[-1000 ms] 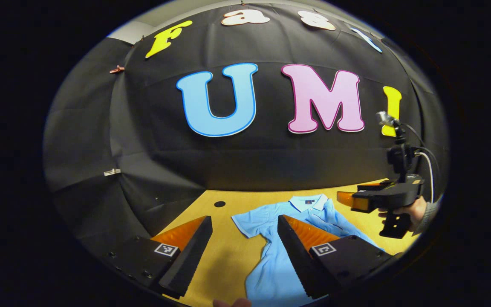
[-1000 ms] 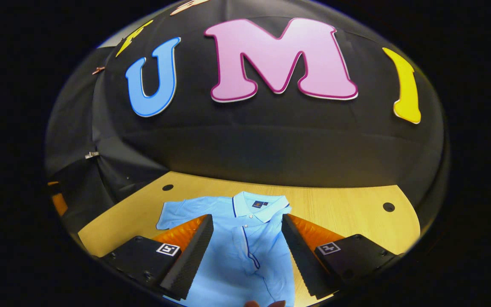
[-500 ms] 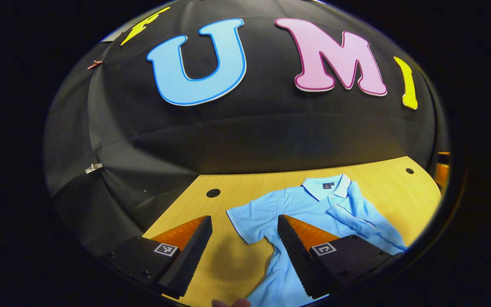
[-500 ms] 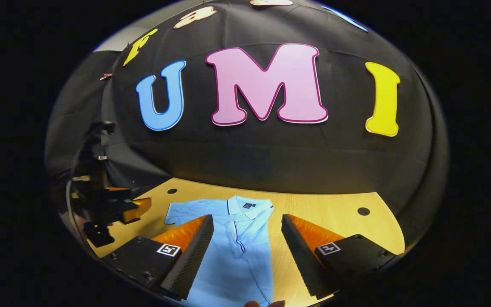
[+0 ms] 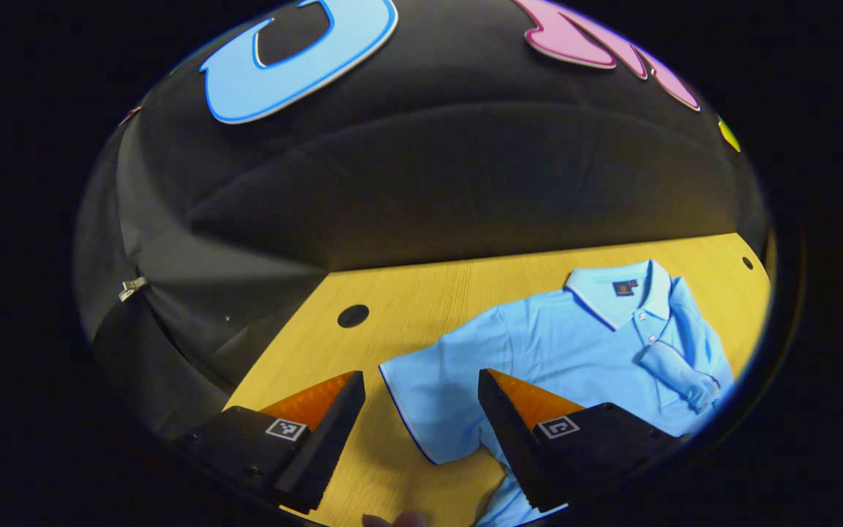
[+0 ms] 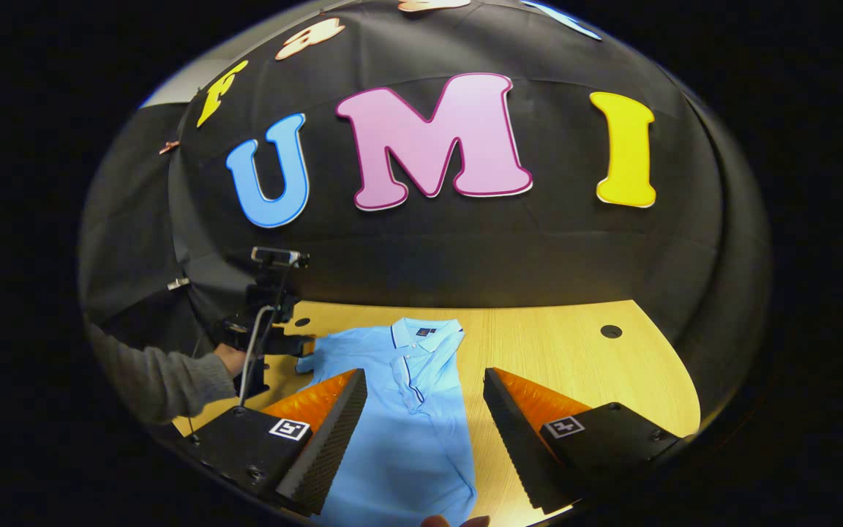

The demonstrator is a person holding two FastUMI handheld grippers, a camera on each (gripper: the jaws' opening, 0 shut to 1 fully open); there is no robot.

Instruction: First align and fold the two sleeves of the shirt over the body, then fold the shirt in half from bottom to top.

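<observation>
The light blue polo shirt lies flat on the wooden counter, collar toward the far wall. In the left gripper view its right sleeve is folded over the body beside the buttons, while its left sleeve lies spread out on the wood. In the right gripper view the shirt runs from the collar toward the near edge of the counter.

The left hand-held gripper is wide open and holds nothing; it hangs above the spread sleeve, whose hem shows in the gap between the fingers. The same left hand-held gripper appears in the right gripper view at the left side of the shirt, by that sleeve, held by a hand in a grey sleeve; whether it touches the cloth cannot be told.

The right hand-held gripper is also wide open and empty, poised over the shirt's lower body
</observation>
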